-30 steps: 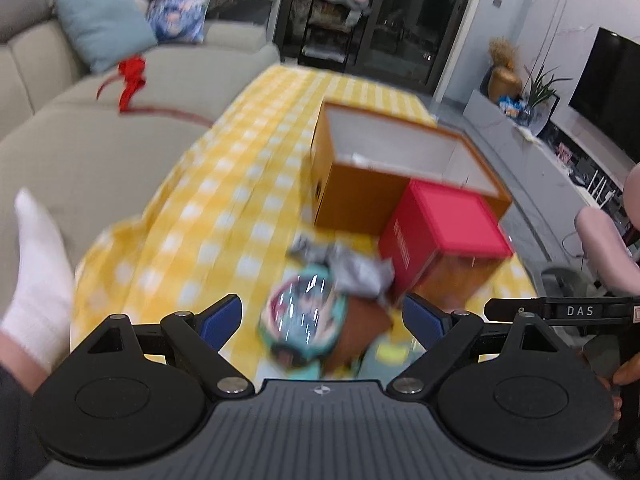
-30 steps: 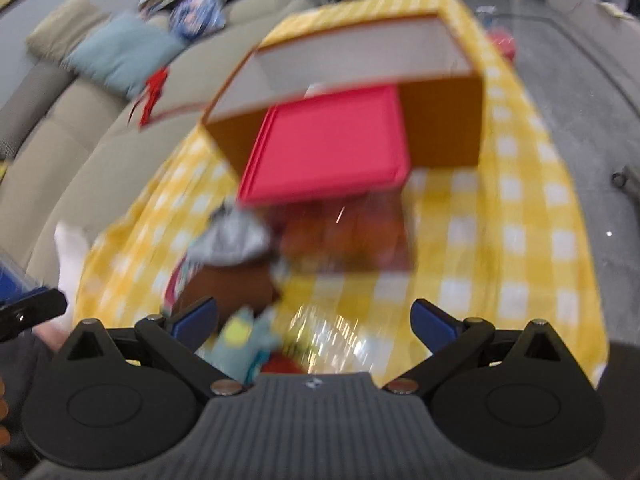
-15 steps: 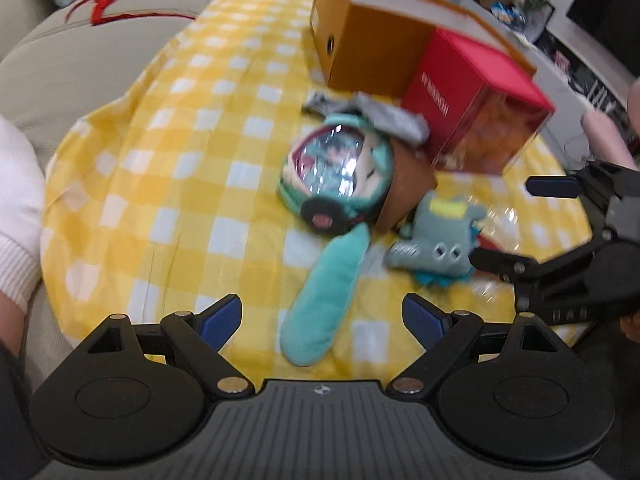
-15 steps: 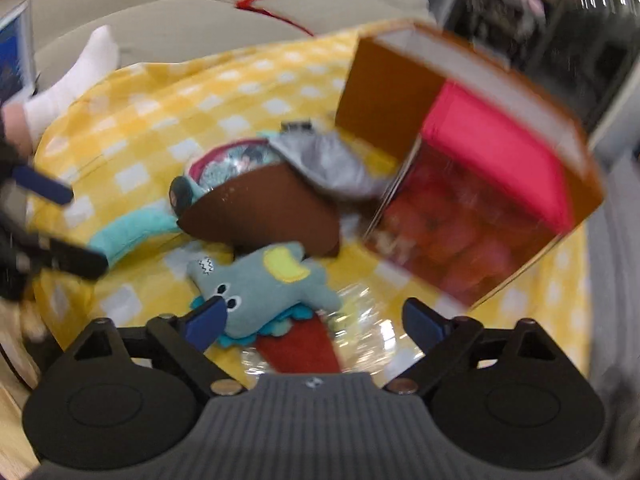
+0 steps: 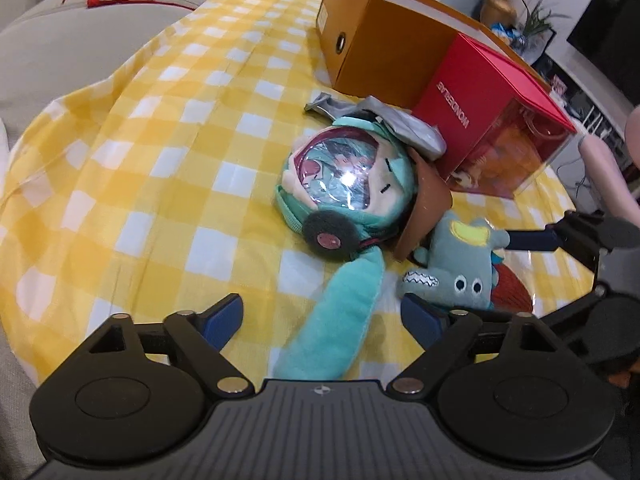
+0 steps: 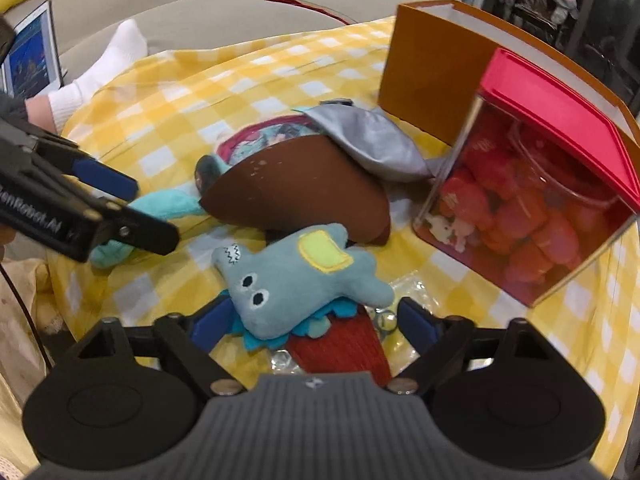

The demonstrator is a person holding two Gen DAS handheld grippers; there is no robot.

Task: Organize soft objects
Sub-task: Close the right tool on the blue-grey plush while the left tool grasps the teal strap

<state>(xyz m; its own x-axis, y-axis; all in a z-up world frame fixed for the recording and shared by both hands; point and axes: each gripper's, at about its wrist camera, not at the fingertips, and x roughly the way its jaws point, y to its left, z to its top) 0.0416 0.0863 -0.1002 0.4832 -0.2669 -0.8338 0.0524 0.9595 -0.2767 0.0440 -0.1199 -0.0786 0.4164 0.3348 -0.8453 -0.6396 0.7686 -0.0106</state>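
Observation:
A teal plush doll head [image 5: 348, 184] with a long teal tail [image 5: 340, 312] lies on the yellow checked cloth [image 5: 160, 160]. My left gripper [image 5: 322, 314] straddles the tail. Its jaws are closing and the pads do not press on it. A blue-grey plush monster [image 6: 296, 276] lies on a red knit piece [image 6: 340, 348]. My right gripper [image 6: 314, 320] is around the monster's lower end, jaws closing, pads not squeezing. A brown soft piece [image 6: 296, 196] and a grey cloth [image 6: 372, 144] overlap the doll.
An open orange box [image 5: 384, 52] stands behind the toys. A clear box with a red lid [image 6: 540, 184], full of red things, leans against it. A beige sofa [image 5: 60, 40] with a red ribbon runs along the left. A person's white-socked foot [image 6: 104, 64] rests there.
Both grippers have come down close over the toys. Each pair of jaws has narrowed. The right gripper now has the blue-grey monster between its fingers, the left has the teal tail.

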